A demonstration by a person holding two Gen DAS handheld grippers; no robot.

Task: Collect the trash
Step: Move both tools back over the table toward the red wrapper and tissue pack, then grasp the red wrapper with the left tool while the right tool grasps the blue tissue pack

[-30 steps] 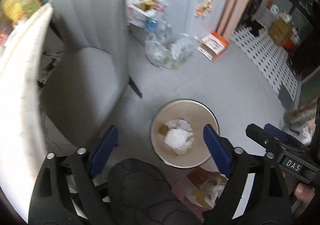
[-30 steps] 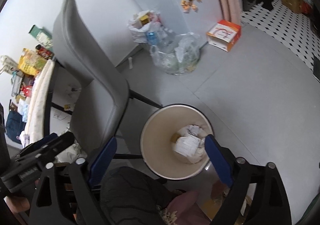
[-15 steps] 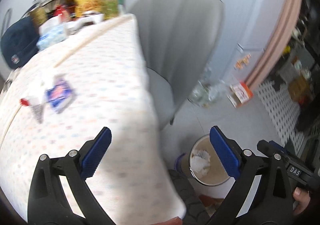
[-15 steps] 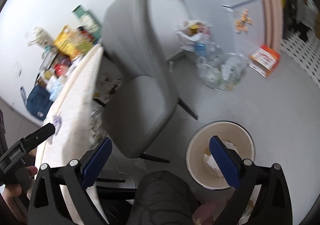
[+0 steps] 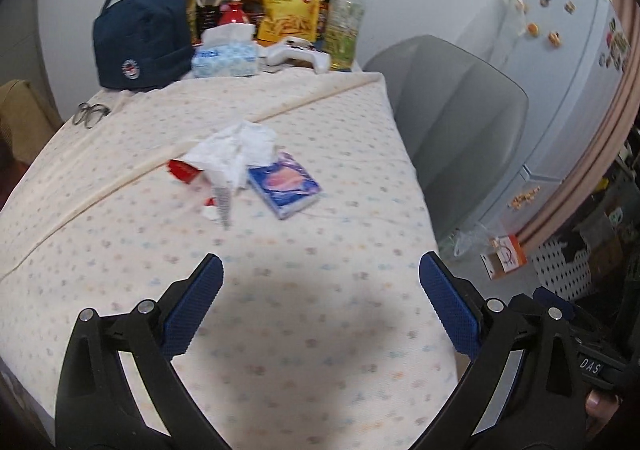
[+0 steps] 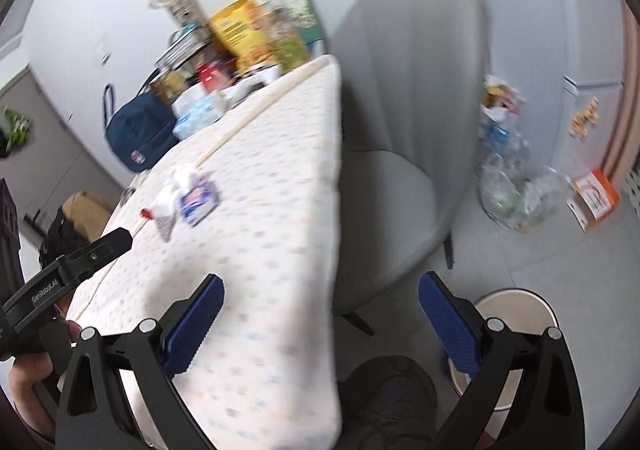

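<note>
A crumpled white tissue (image 5: 236, 147) lies on the patterned tablecloth (image 5: 300, 310), over a red-and-white wrapper (image 5: 182, 171) and next to a blue-pink packet (image 5: 285, 185). The same pile shows small in the right wrist view (image 6: 176, 195). My left gripper (image 5: 320, 282) is open and empty above the table, short of the trash. My right gripper (image 6: 320, 304) is open and empty over the table's right edge. The beige trash bin (image 6: 520, 302) stands on the floor behind its right finger. The left gripper's body (image 6: 76, 266) shows at the left.
A grey chair (image 5: 452, 105) stands at the table's right side. A navy bag (image 5: 140, 41), tissue box (image 5: 224, 57), snack bag (image 5: 292, 1), glasses (image 5: 90, 113) crowd the far end. Plastic bags (image 6: 512, 185) and an orange box (image 6: 592, 197) lie on the floor by the fridge (image 5: 560, 61).
Both grippers have swung up from the bin on the floor toward the table. The left one now faces the trash pile on the tablecloth. Both stayed open and empty.
</note>
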